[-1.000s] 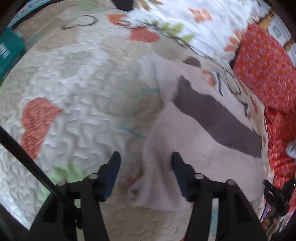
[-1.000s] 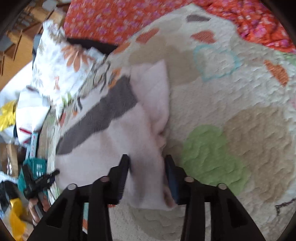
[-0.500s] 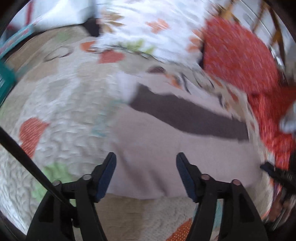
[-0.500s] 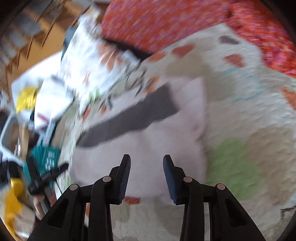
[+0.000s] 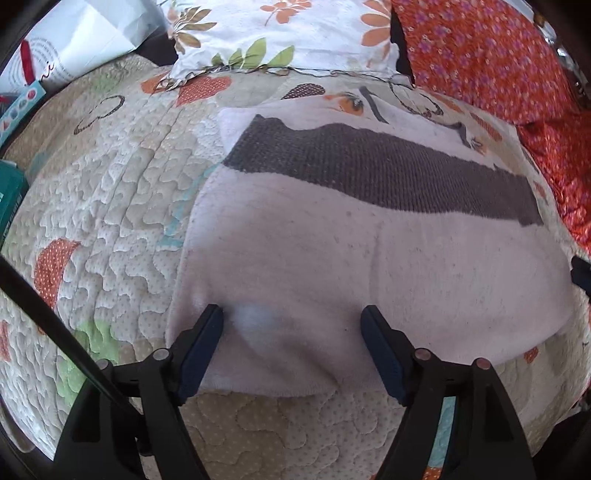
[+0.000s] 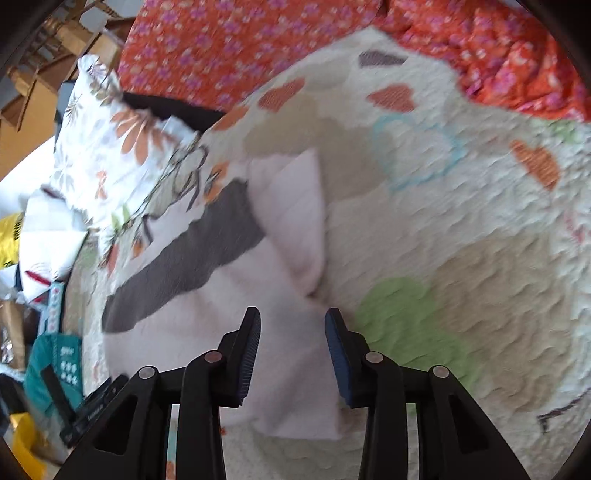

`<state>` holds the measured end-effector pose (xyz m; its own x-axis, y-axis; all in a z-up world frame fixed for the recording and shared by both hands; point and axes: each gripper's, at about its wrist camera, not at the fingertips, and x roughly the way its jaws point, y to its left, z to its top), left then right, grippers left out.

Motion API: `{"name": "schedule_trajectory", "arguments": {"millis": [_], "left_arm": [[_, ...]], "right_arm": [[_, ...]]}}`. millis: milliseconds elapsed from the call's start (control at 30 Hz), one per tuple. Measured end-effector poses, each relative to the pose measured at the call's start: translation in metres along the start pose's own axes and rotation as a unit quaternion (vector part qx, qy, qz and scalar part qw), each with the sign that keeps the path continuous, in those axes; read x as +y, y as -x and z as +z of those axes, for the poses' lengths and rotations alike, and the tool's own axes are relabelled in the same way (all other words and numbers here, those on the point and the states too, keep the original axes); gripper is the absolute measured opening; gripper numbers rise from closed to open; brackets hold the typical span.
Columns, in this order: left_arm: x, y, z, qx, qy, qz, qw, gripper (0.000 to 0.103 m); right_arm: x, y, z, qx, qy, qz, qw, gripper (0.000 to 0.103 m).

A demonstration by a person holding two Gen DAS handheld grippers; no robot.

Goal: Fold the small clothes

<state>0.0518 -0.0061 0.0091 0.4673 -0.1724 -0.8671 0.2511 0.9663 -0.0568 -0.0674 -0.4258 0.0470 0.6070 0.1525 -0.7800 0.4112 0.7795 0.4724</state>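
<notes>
A pale pink garment [image 5: 369, 258] with a dark grey knit band [image 5: 388, 173] lies spread flat on the patterned quilt [image 5: 110, 206]. My left gripper [image 5: 291, 325] is open, its jaws wide over the garment's near left edge, holding nothing. In the right wrist view the same garment [image 6: 207, 325] shows with its grey band [image 6: 184, 262] and a folded-over pink flap [image 6: 295, 206]. My right gripper [image 6: 292, 325] is open over the garment's near right corner, with cloth lying between the jaws but not pinched.
A floral pillow [image 5: 288, 33] and an orange flowered blanket [image 5: 498, 62] lie beyond the garment. A teal box [image 5: 9, 199] sits at the left edge. The left gripper's body [image 6: 85, 406] shows in the right wrist view beside a teal packet [image 6: 55, 365].
The garment went from bunched to spread flat on the quilt. Both grippers shifted over its near edge; the left jaws opened wider and the right jaws let go of the cloth.
</notes>
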Motion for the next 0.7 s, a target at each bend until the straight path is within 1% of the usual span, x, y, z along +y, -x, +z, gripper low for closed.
{"name": "schedule_trajectory", "arguments": {"millis": [67, 133, 167, 200, 233, 267, 300, 367, 433, 500, 533, 633, 667, 700], "left_arm": [[0.0, 0.0, -0.002, -0.002, -0.001, -0.002, 1.0, 0.082], [-0.002, -0.002, -0.003, -0.006, -0.006, -0.001, 1.0, 0.084], [-0.003, -0.001, -0.004, -0.007, -0.008, 0.0, 0.9999, 0.086], [-0.005, -0.002, -0.005, -0.008, -0.012, 0.002, 0.9999, 0.089], [-0.007, -0.004, -0.005, -0.009, -0.016, 0.005, 0.9998, 0.09], [-0.009, -0.005, -0.005, -0.009, -0.019, 0.008, 0.9997, 0.093], [-0.011, -0.006, -0.005, -0.009, -0.021, 0.011, 0.9997, 0.096], [-0.015, -0.009, -0.004, -0.01, -0.021, 0.02, 0.9995, 0.098], [-0.016, -0.01, -0.004, -0.011, -0.016, 0.026, 0.9995, 0.099], [-0.017, -0.009, -0.004, -0.012, -0.014, 0.026, 0.9995, 0.099], [-0.016, -0.009, -0.004, -0.011, -0.014, 0.026, 0.9995, 0.099], [-0.016, -0.008, -0.003, -0.006, -0.012, 0.019, 0.9997, 0.099], [-0.015, -0.006, -0.003, -0.004, -0.007, 0.012, 0.9999, 0.099], [-0.014, -0.004, -0.002, -0.004, -0.003, 0.007, 1.0, 0.097]], "right_arm": [[0.001, 0.009, 0.0, -0.006, -0.003, 0.009, 1.0, 0.041], [0.013, 0.016, 0.001, -0.006, 0.005, 0.038, 0.999, 0.042], [0.015, 0.023, 0.0, -0.014, 0.012, 0.042, 0.999, 0.045], [0.022, 0.028, 0.0, -0.028, 0.022, 0.037, 0.999, 0.047], [0.029, 0.032, 0.001, -0.044, 0.036, 0.023, 0.998, 0.052], [0.036, 0.034, 0.002, -0.058, 0.049, 0.01, 0.997, 0.054], [0.043, 0.035, 0.002, -0.068, 0.065, -0.004, 0.996, 0.054], [0.05, 0.03, 0.001, -0.065, 0.083, -0.016, 0.994, 0.054], [0.057, 0.016, 0.001, -0.049, 0.092, -0.012, 0.994, 0.054], [0.064, 0.001, -0.002, -0.035, 0.107, -0.018, 0.993, 0.054], [0.069, -0.008, -0.004, -0.031, 0.12, -0.028, 0.992, 0.054], [0.079, -0.025, -0.013, -0.032, 0.154, -0.062, 0.986, 0.048], [0.082, -0.028, -0.016, -0.031, 0.161, -0.067, 0.984, 0.047], [0.084, -0.031, -0.018, -0.031, 0.166, -0.071, 0.983, 0.047]]}}
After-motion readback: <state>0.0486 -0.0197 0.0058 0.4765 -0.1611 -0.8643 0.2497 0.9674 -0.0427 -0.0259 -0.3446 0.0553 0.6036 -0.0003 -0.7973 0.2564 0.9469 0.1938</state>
